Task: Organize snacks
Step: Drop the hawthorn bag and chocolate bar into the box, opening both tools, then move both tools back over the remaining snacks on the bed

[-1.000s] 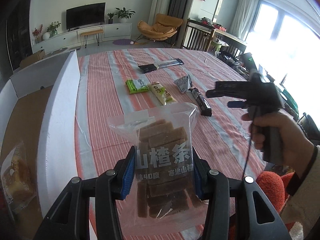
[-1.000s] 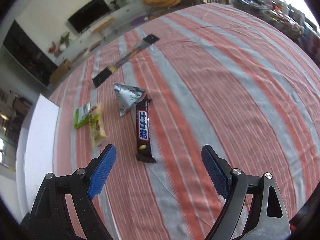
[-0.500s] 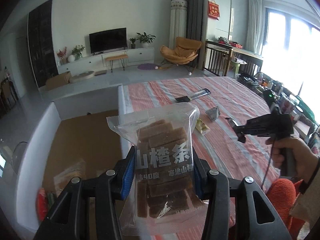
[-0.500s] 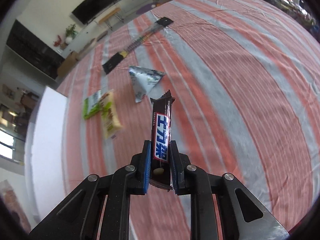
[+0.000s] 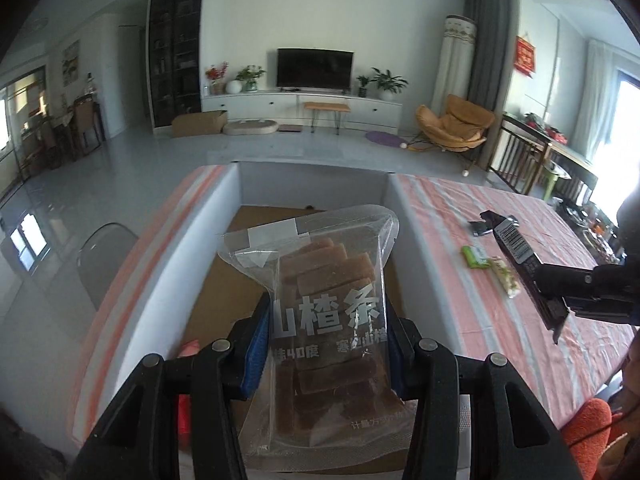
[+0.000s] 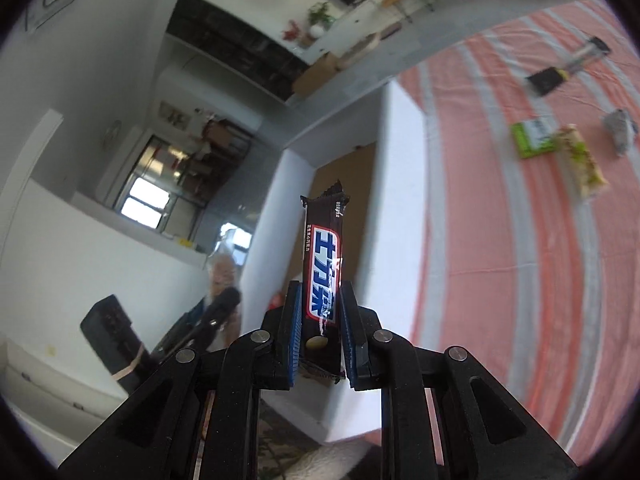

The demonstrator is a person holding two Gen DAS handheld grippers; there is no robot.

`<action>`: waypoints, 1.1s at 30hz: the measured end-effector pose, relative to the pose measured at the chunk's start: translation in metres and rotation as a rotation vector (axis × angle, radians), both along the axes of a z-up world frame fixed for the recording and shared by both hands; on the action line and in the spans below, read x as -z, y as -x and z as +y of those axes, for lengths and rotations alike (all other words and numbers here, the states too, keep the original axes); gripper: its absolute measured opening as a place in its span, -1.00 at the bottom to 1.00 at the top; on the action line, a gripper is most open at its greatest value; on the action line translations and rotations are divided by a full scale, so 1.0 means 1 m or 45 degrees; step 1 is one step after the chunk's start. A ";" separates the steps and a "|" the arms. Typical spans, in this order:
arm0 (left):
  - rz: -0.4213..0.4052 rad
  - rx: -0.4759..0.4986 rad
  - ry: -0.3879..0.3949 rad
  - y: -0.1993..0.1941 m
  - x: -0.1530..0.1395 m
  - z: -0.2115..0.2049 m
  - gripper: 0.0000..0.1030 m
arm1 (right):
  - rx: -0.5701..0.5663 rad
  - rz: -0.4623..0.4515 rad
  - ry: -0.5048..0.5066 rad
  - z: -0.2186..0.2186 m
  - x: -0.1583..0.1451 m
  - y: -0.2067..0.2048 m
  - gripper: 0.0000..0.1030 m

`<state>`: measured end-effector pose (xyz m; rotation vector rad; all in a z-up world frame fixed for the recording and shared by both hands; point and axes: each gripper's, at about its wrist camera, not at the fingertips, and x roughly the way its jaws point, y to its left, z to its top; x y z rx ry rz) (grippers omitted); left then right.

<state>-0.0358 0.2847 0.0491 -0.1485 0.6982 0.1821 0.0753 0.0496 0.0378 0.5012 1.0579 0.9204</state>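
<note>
Gripping one haw-strip bag [image 5: 328,316] in the left claw [image 5: 326,344], one chocolate bar [image 6: 323,276] in the right claw [image 6: 320,332]

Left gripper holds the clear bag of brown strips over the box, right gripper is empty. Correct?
Not quite. The right gripper isn't empty: its fingers are shut on a dark chocolate bar, as the right wrist view shows. The left gripper does hold the clear bag of brown strips over the box.

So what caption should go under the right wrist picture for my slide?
Right gripper shut on a dark chocolate bar, held above the white box.
</note>
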 end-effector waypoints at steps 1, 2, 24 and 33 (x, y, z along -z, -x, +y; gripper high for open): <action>0.025 -0.044 -0.016 0.000 0.006 0.011 -0.06 | -0.048 -0.022 0.012 0.022 -0.001 0.004 -0.64; 0.056 -0.103 -0.039 0.000 0.014 0.022 -0.04 | -0.080 -0.050 0.042 0.042 0.001 0.008 -0.54; 0.104 0.658 0.239 -0.061 0.049 -0.209 0.96 | 0.900 -0.298 1.063 -0.213 0.138 -0.003 0.31; 0.280 0.471 0.100 -0.136 0.134 -0.261 0.96 | 1.050 -0.157 0.967 -0.243 0.145 0.001 0.31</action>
